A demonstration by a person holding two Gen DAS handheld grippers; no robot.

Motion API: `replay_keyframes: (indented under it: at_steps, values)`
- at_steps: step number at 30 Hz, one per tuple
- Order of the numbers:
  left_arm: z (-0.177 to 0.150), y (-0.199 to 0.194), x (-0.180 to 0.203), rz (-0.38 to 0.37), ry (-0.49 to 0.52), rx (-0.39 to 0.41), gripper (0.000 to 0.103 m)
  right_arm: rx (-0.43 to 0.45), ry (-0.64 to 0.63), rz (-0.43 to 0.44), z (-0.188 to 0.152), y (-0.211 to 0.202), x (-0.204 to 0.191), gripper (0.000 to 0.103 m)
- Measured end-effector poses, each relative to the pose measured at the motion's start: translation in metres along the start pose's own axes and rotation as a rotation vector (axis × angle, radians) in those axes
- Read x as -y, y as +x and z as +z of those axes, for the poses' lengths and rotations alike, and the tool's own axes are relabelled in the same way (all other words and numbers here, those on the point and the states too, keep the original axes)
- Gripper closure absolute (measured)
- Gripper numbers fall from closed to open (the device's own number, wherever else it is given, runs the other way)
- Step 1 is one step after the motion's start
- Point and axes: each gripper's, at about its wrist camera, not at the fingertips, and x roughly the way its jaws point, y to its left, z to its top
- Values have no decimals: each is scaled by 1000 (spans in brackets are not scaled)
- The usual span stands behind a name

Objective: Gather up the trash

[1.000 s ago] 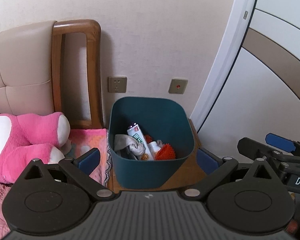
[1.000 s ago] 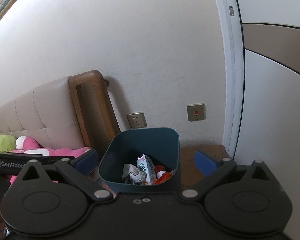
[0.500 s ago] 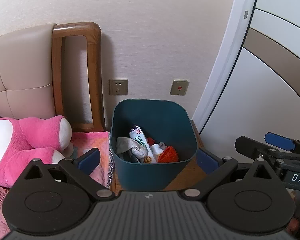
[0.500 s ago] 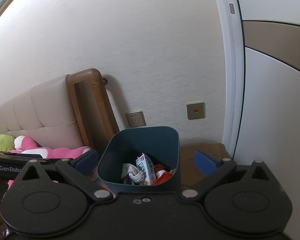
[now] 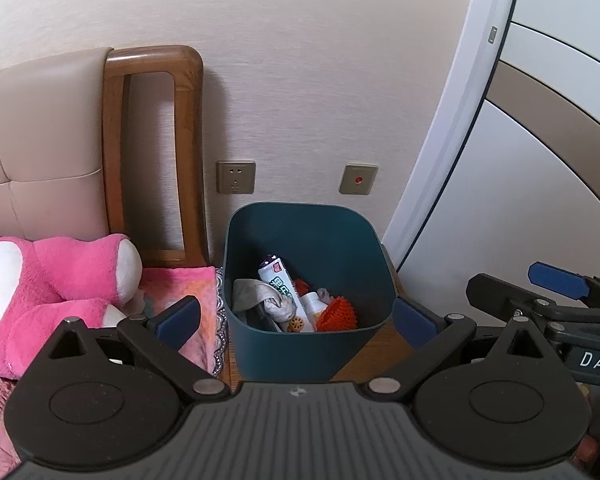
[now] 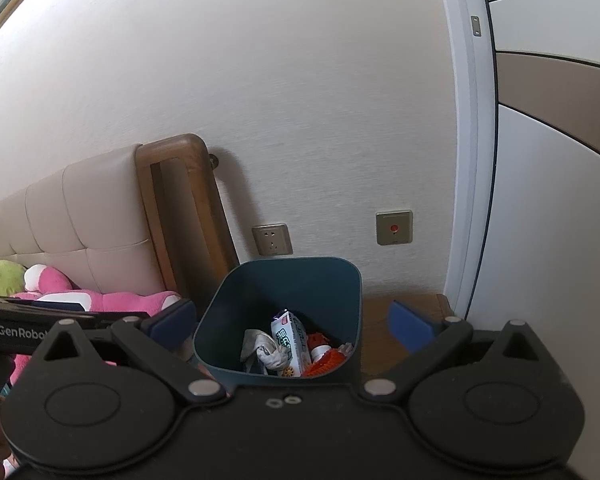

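Both grippers hang empty over the scene, and the dark teal plastic waste bin (image 5: 306,276) sits dead centre of the left wrist frame, framed right between the blue fingertips. The left gripper (image 5: 296,316) has its jaws spread wide with nothing between them; the right gripper (image 6: 292,322) is spread just as wide, also holding nothing. In the right wrist view the bin sits low centre, slightly left of the midline, so judging by that, the left one looks the better lined up of the two.

Inside the bin, the trash is piled at the bottom: a white carton with green print (image 5: 283,284) lies tilted, its long axis running from the upper left toward the lower right of the bin. A crumpled grey cloth (image 5: 260,300) touches its left side; a spiky orange ball (image 5: 336,314) sits to its lower right.

The bin stands on a wooden surface (image 6: 400,312), beside a pink plush toy (image 5: 56,276) at the left edge.
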Motion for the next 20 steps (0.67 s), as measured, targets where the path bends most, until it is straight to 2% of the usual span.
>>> replay_keyframes:
  at_steps: [20]
  values:
    - [0, 1, -2, -17, -3, -7, 0, -7, -3, -23, 2, 0, -4, 0]
